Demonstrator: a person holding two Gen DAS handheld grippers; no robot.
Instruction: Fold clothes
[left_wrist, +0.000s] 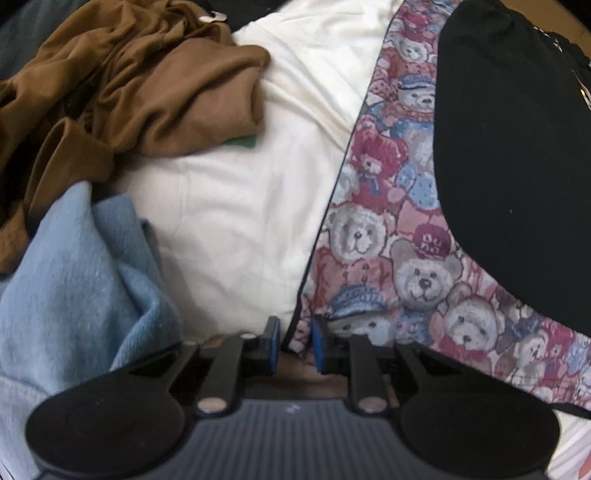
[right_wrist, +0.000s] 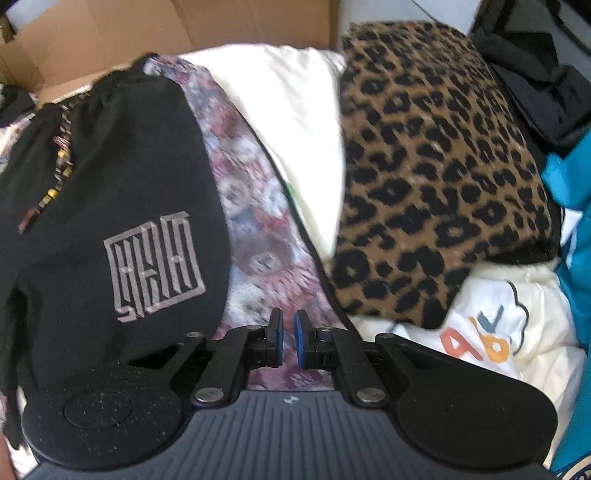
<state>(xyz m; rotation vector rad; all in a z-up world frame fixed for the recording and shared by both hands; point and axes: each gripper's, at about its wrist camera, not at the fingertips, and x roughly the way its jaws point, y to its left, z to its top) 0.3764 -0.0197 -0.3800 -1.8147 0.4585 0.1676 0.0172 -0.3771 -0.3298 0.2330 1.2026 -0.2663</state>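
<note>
A teddy-bear print fabric with dark trim runs up and to the right from my left gripper. Its trimmed edge hangs between the blue pads, and a dark gap shows beside the left pad, so this gripper is open. In the right wrist view the same fabric is blurred. My right gripper points down onto it, jaws nearly together, with the fabric filling the narrow slit. A black garment with a grey logo lies over the print fabric, and shows as a dark mass at the right of the left wrist view.
A cream cloth lies under the print fabric. A brown garment and pale blue denim are piled to the left. A leopard-print piece, a white printed shirt, teal cloth and a cardboard box surround the right gripper.
</note>
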